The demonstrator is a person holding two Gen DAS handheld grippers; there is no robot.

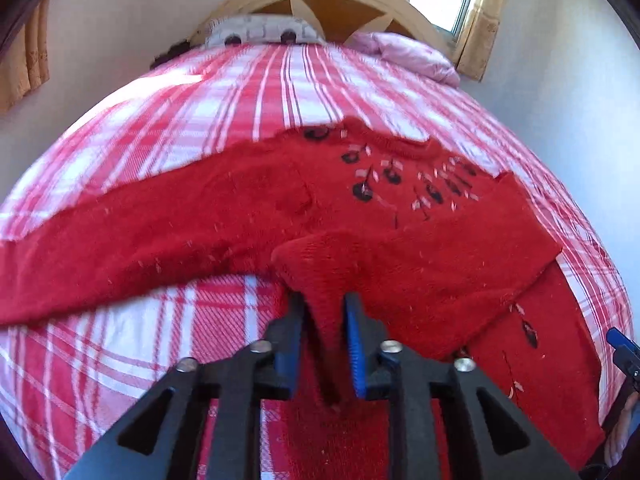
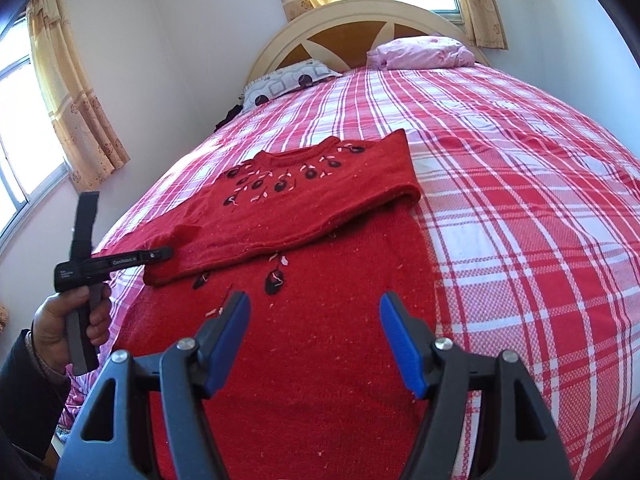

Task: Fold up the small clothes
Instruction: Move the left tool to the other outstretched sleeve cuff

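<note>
A red knit sweater (image 2: pixel 320 344) with black flower embroidery lies flat on the red-and-white plaid bed (image 2: pixel 520 208). Its upper part (image 2: pixel 304 208) lies as a folded layer over the body. One sleeve (image 1: pixel 100 256) stretches out to the left. My left gripper (image 1: pixel 325 300) sits low at the folded edge with a ridge of red knit (image 1: pixel 324 332) between its parted blue pads. In the right wrist view a hand (image 2: pixel 52 328) holds that left gripper (image 2: pixel 162 254) at the fold's left corner. My right gripper (image 2: pixel 314 300) hovers open over the sweater's lower body with nothing between its fingers.
A curved headboard (image 2: pixel 352 20) stands at the bed's far end, with a patterned pillow (image 2: pixel 280 84) and a pink bundle (image 2: pixel 424 54) in front of it. Curtained windows (image 2: pixel 68 92) are on the left and behind. Bare plaid cover spreads to the sweater's right.
</note>
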